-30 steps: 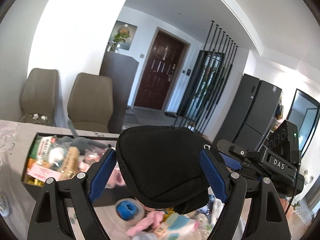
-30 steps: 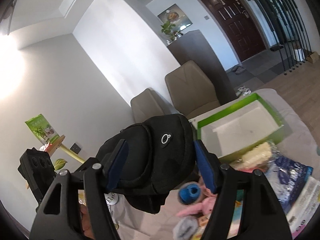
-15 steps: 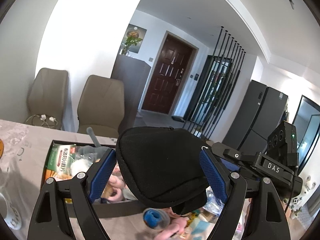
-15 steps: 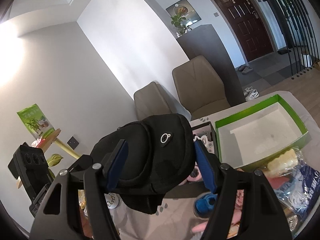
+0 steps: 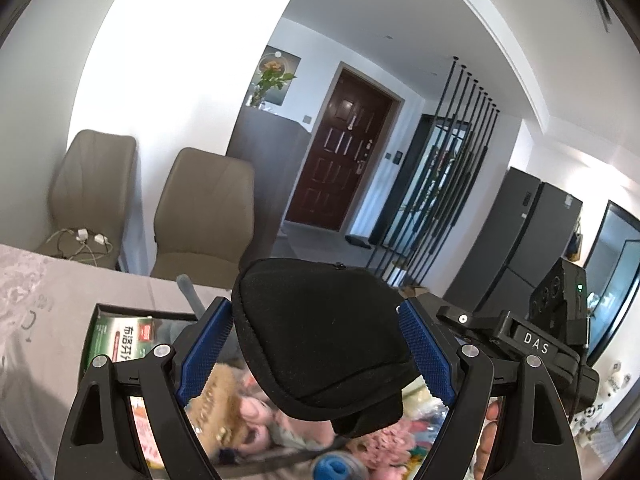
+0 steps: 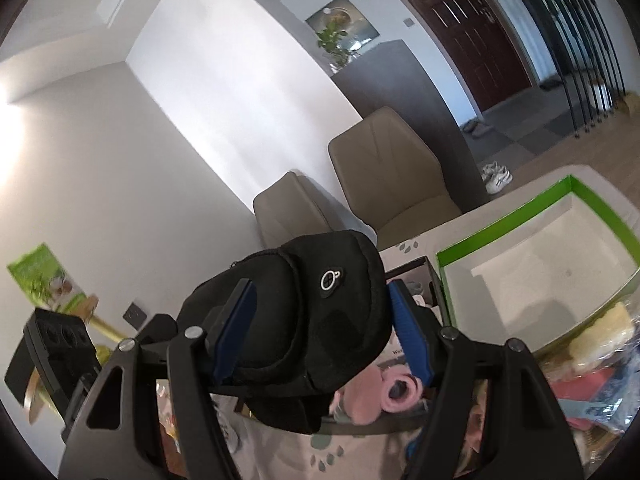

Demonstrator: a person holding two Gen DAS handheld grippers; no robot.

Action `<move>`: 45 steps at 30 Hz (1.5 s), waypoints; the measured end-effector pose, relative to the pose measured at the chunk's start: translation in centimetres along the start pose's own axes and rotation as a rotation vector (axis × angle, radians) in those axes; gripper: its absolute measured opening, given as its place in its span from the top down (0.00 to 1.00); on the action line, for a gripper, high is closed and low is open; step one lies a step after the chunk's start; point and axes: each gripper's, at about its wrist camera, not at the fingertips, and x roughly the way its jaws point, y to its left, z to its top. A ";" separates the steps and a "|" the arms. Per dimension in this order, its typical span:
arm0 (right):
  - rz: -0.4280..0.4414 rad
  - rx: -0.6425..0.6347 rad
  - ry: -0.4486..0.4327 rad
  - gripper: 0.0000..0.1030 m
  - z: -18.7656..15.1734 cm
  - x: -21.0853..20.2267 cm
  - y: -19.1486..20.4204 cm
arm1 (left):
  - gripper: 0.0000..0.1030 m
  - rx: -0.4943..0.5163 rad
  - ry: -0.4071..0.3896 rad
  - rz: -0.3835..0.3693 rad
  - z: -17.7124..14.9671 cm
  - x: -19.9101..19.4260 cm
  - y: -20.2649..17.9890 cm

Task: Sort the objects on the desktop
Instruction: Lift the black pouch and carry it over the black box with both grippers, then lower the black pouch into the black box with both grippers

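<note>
Left wrist view looks across a bright room with white walls, a dark brown door (image 5: 340, 152), black vertical bars (image 5: 448, 168) and a dark fridge (image 5: 516, 236) to the right. Two beige chairs (image 5: 204, 208) stand at the far edge of a grey table (image 5: 36, 312); bare tabletop lies to the left. On the table a dark box (image 5: 120, 312) is packed with packets and soft toys. To its right, in the right wrist view, sits a green box (image 6: 540, 256) with a white, bare inside, and loose packets crowd the table edge below it.

A black pouch (image 5: 320, 340) hangs in the air over the dark box, carried by both tools at once. The left gripper (image 5: 316, 344) pinches it with blue pads (image 5: 206, 344) pressed on either side. The right gripper (image 6: 320, 328) clamps the same pouch from the other end, a small round white logo (image 6: 330, 279) facing its camera.
</note>
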 end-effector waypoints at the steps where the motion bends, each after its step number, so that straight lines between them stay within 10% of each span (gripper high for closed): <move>1: -0.009 -0.002 -0.003 0.34 0.0 0.6 0.0 | 0.18 -0.004 0.002 0.000 0.1 0.5 0.4; 28: -0.050 0.028 0.078 0.34 -0.7 10.9 -3.2 | 0.18 -0.127 0.047 0.093 -1.6 7.1 6.9; 45: -0.103 -0.004 0.240 0.46 -2.6 14.2 -4.3 | 0.18 -0.129 0.275 0.215 -4.4 10.7 8.5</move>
